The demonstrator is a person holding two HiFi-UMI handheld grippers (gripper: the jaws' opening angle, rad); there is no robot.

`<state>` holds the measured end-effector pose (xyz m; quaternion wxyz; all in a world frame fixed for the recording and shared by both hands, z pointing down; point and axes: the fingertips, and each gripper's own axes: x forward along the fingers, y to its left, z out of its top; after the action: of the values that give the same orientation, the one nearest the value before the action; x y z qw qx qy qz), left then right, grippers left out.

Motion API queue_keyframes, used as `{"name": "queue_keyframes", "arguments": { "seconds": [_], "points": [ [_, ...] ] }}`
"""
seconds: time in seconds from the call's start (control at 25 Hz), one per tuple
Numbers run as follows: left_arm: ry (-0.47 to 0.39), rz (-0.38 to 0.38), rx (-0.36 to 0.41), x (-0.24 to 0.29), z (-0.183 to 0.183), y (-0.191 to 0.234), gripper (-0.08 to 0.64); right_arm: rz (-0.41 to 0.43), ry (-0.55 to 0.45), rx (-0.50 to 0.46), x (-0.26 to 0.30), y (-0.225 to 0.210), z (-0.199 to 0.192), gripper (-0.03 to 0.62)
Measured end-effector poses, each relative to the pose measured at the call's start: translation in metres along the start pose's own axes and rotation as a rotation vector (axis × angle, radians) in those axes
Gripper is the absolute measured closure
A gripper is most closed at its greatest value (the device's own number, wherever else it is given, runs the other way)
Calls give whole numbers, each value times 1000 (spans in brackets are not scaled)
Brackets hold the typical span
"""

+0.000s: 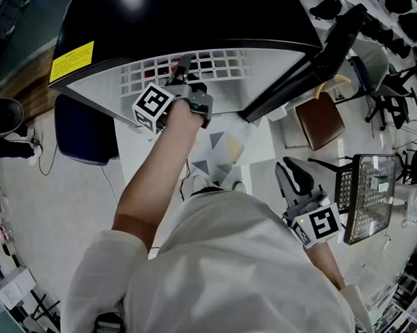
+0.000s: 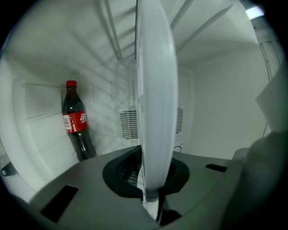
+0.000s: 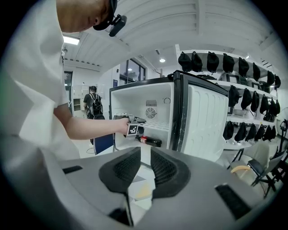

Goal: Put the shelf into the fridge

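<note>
Right gripper [image 3: 145, 167]: held low at the person's right side, well back from the fridge [image 1: 190, 20]. Its jaws stand a little apart, with nothing between them and only floor showing through the gap.
Left gripper [image 1: 183, 73]: stretched out on a straight arm at the fridge's mouth. Its jaws are pinched tight on the front edge of the shelf [image 2: 155, 90].
Shelf: a white wire grid lying in the upper part of the cabinet. Its front strip shows just past the black top's front edge in the head view. The left gripper view sees it edge-on, running in toward the back wall.
Door [image 3: 204, 121]: swung wide to the right, well apart from the arm and the shelf, so the opening is unobstructed.
Under the shelf: a cola bottle [image 3: 150, 142] lies on its side on the fridge floor, apart from the grid.
Back wall: a vent grille [image 2: 129, 123] sits beyond the shelf's far edge. I cannot tell whether the shelf touches the wall.
Left flank: a blue chair [image 1: 84, 129] stands just beside the cabinet.
</note>
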<state>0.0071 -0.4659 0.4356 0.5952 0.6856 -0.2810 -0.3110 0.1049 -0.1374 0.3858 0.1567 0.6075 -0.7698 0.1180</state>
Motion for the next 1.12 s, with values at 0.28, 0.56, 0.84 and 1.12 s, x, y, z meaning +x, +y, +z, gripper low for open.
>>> {"name": "queue_keyframes", "arguments": {
  "seconds": [0.28,0.56,0.84,1.12],
  "points": [
    [8,-2,38,2,0,-1,522,-13,11,12,-1,6,-1,514],
    [38,-3,124,2,-3,-4,522,5,68,15,-6,18,-23,514],
    [62,-9,225,-13,-8,-4,444,40,95,31,-8,34,-37,514],
    [66,5,288,-63,-20,-10,426,103,37,-11,-17,40,-36,514]
  ]
}}
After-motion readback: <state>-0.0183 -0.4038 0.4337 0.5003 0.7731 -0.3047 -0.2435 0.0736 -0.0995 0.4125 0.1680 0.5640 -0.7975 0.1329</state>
